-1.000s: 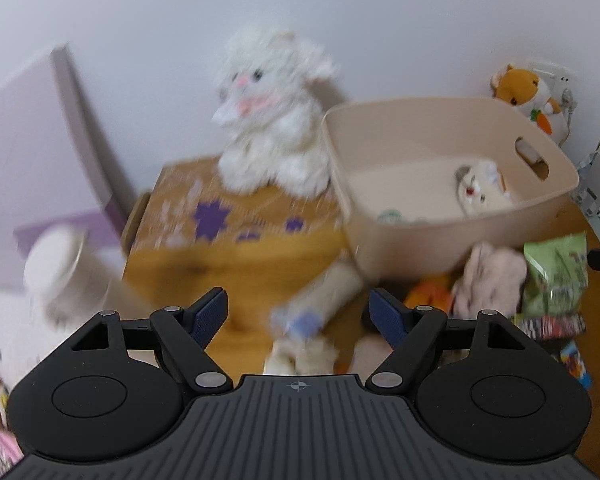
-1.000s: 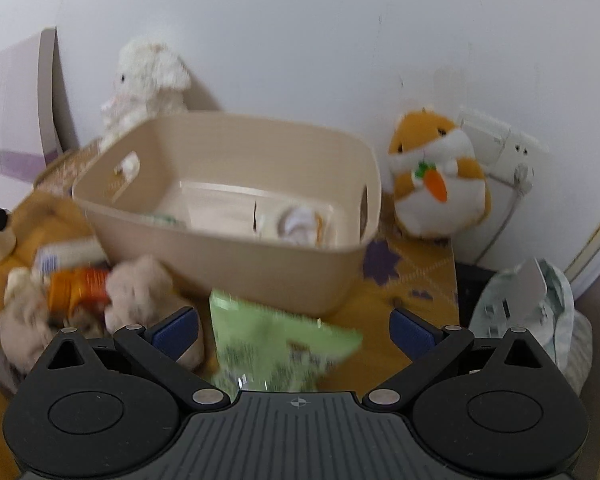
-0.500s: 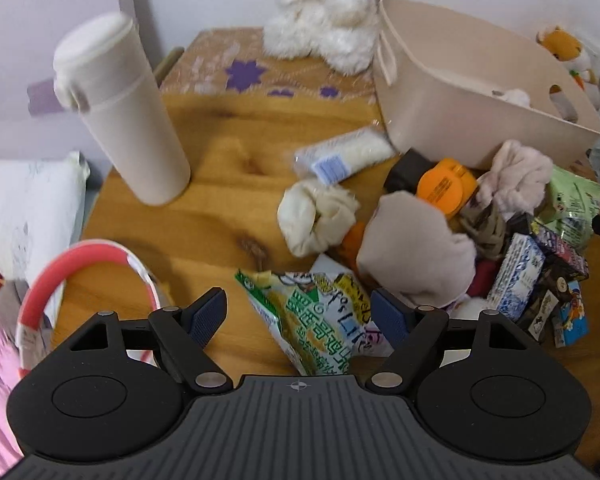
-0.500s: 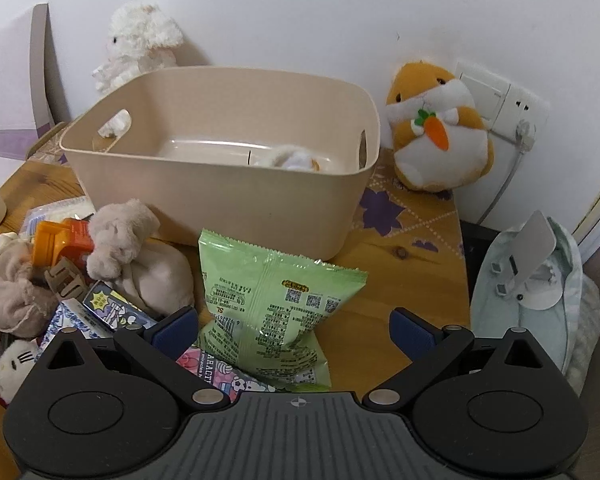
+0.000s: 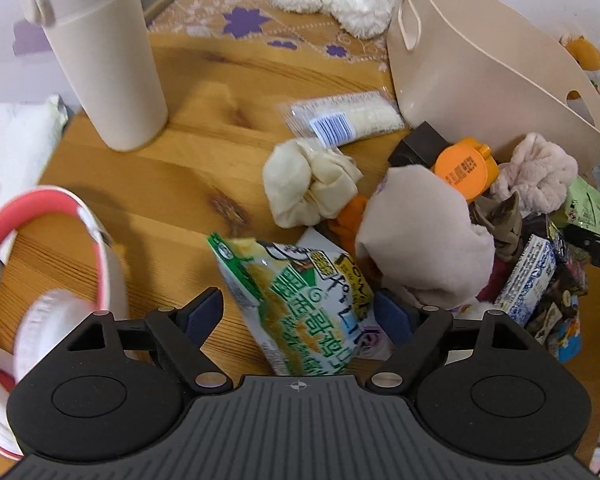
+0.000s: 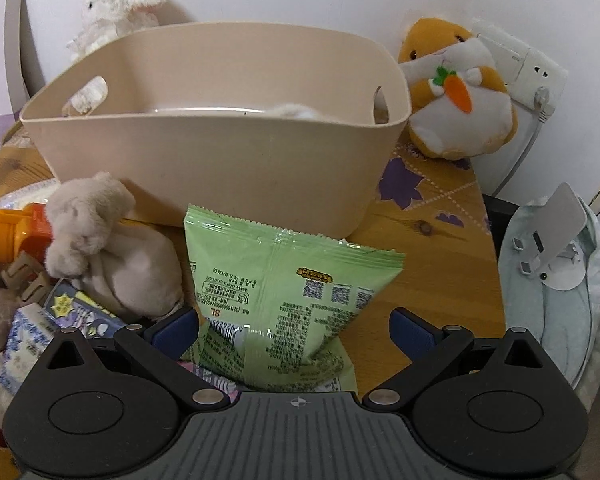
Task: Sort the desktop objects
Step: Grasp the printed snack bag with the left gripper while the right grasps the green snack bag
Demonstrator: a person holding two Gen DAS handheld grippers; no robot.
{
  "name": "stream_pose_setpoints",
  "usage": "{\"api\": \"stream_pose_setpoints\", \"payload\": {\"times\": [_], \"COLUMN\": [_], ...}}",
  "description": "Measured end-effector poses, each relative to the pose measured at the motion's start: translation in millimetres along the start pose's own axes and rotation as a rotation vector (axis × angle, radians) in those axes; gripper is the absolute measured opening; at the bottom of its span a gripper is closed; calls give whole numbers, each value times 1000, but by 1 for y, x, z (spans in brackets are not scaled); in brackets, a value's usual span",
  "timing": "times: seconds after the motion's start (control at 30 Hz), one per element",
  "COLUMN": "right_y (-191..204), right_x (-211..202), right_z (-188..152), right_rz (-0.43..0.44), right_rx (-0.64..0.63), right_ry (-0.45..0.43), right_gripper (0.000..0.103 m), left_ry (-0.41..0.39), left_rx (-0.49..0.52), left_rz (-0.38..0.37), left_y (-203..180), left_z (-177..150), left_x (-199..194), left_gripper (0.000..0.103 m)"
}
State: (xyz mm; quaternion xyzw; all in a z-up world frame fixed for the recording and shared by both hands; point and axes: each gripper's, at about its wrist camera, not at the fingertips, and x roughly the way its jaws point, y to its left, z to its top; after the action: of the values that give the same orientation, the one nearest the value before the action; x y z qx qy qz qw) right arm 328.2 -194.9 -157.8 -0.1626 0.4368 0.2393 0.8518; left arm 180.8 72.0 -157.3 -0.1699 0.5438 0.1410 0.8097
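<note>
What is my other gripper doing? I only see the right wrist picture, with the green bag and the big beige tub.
Observer: The left gripper is open, with a green and yellow snack bag between its fingers.
Child: Is there stuff on the far left of the table?
Observer: Yes, a tall white tumbler stands upright on the wood there.
Child: Anything else?
Observer: Pink headphones lie near the table's edge, nearer the gripper than the tumbler.
</note>
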Motion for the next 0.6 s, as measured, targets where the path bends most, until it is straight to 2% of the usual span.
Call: {"api": "stream_pose_setpoints", "payload": {"times": [0.2,0.27,0.43,0.6], "right_y": [1,-2,-6,-10], "right_x": [12,13,13,6], "right_z": [-1,-2,-4,-6], "right_rz": [4,27,47,60], "right_rx": [-12,2,21,44], "right_ry": [15,22,29,19], "right_gripper": [101,89,72,67], "left_ry": [16,13,16,11], "left_rx": [-8,-14,-25,-1], "left_rz": [-6,-15,-22,-16], "left_y": [-5,-4,-1,-1], "left_z": [-2,-3,-3,-5], "left_x": [10,10,7,3], "left_gripper": [83,79,72,69]}}
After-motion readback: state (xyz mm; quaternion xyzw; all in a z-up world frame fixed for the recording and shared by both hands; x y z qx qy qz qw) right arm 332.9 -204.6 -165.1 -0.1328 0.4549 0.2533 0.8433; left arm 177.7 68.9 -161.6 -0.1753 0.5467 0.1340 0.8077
